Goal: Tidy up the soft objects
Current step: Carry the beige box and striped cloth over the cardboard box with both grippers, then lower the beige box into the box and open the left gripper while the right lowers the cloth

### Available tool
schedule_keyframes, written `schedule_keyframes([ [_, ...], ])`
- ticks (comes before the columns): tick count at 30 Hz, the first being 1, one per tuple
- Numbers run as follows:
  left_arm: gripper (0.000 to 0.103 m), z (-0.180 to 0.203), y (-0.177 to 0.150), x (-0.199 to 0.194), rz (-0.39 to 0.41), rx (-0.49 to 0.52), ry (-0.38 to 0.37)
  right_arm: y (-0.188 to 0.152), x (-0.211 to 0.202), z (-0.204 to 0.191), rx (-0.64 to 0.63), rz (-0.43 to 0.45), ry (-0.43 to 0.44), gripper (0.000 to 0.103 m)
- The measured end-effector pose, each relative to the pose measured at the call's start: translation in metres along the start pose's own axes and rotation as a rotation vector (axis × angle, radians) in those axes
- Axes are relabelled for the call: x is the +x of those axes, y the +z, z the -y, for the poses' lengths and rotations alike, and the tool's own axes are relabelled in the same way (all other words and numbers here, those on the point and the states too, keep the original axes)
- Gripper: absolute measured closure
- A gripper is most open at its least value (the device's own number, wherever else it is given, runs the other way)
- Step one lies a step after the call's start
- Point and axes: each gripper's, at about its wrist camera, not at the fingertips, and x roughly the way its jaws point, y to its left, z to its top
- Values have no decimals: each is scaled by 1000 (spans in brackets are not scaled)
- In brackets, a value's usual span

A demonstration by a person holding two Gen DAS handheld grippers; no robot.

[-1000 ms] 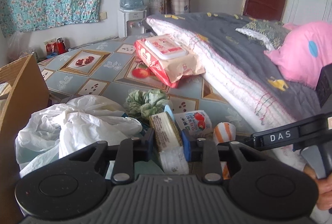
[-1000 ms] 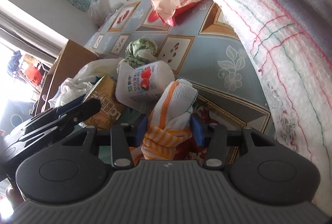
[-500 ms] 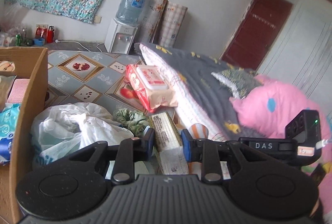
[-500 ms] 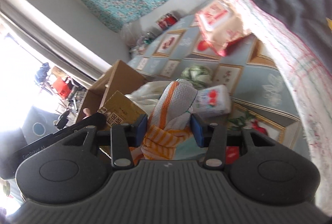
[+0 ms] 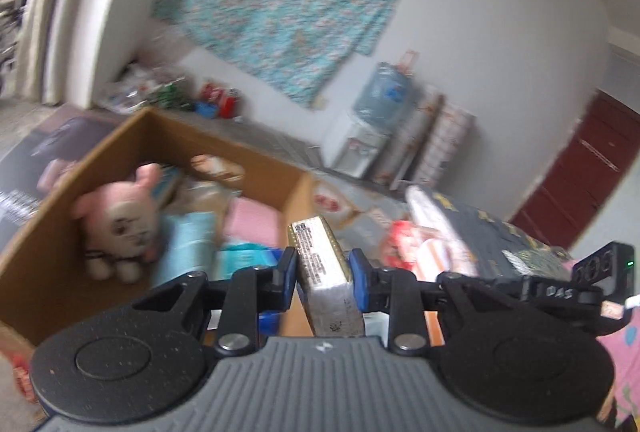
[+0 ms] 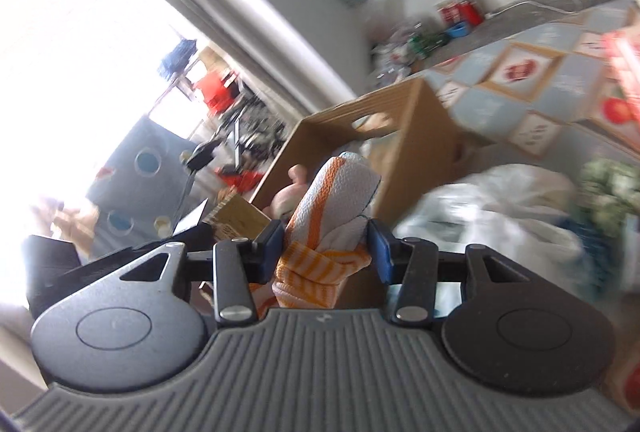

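My left gripper (image 5: 323,266) is shut on a gold-wrapped tissue pack (image 5: 320,256) and holds it in the air near the right wall of an open cardboard box (image 5: 52,216). The box holds a pink plush toy (image 5: 120,224), blue packs and a pink item. My right gripper (image 6: 326,246) is shut on a rolled white-and-orange towel (image 6: 336,200), lifted in front of the same box (image 6: 408,152). The left gripper and its gold pack (image 6: 236,220) show at the left of the right wrist view. The right gripper's body (image 5: 560,288) shows at the right of the left wrist view.
A white plastic bag (image 6: 500,208) and a green cloth bundle (image 6: 612,188) lie on the patterned floor mat right of the box. A wet-wipes pack (image 5: 404,240) and a grey quilt (image 5: 480,228) lie further right. A water dispenser (image 5: 364,136) stands at the wall.
Both grippers have lifted and swung left from the floor pile toward the cardboard box, each still holding its item. The box's inside has come into view.
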Motion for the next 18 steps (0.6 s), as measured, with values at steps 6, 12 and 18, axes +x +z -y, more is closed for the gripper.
schedule_keyframes([
  [6,74,-78,1,22,-81,-106,152,7,91,-52,-100,-167,23,58],
  [12,74,-136,1,48,-157,-178,228,-3,131,-73,-120,-244,34,58],
  [18,74,-150,-6,54,-190,-184,272,-8,150,-69,-118,-286,15,58],
])
